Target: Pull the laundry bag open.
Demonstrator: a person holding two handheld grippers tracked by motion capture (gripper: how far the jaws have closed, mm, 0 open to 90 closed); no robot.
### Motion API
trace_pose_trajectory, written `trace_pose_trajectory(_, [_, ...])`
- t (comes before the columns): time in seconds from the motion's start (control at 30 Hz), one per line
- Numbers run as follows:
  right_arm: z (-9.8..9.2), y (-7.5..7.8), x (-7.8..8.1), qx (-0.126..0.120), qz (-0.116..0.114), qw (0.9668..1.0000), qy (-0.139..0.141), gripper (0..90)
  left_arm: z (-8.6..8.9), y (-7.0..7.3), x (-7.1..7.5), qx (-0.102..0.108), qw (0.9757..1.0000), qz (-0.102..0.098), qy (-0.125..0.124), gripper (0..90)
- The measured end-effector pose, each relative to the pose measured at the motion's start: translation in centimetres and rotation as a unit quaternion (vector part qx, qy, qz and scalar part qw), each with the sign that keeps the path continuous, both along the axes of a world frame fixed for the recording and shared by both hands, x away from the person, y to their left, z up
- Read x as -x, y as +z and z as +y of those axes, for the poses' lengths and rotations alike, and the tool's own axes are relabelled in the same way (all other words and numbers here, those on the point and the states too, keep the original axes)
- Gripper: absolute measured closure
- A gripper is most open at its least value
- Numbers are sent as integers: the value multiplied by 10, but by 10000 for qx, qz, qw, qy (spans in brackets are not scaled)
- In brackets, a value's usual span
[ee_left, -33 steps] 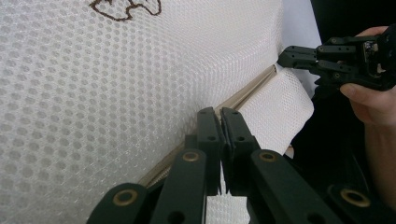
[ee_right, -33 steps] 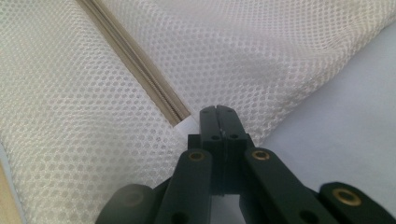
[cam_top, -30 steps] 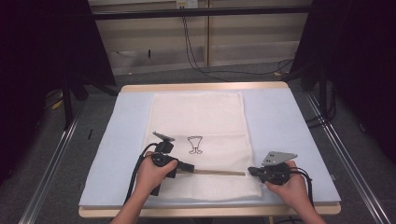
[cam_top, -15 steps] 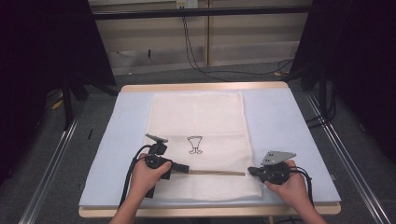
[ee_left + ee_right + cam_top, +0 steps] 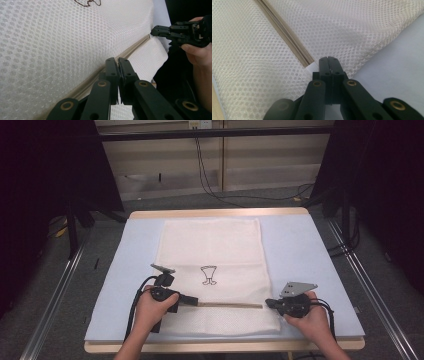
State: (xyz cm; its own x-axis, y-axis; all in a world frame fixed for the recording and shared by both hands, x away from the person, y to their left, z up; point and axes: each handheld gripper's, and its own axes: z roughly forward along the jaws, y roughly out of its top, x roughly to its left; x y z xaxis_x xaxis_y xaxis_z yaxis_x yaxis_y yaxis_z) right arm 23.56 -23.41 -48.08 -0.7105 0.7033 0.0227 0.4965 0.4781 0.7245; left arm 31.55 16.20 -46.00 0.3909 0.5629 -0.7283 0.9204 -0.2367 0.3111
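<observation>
White mesh laundry bag lies flat on the bench, zipper near the front edge. Left gripper jaws closed at the zipper's left end, seemingly on the pull; right gripper jaws pinched at the right end tab. Light, limp, snag-prone: grip pull and tape, not mesh.

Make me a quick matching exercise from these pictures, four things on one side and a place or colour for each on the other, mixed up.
1. mesh bag
2. zipper
3. left gripper
4. right gripper

A. shut at the zipper's right end
B. beige strip across the bag's near part
C. white, flat on the blue mat
D. shut at the zipper's left end

Pairs: 1-C, 2-B, 3-D, 4-A
</observation>
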Motion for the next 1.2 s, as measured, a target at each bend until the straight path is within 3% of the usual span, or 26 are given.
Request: trace_pose_trajectory(1.2, [0,1,0,23,9,10000,-18,900,24,1,2,-38,9999,-69,120,874])
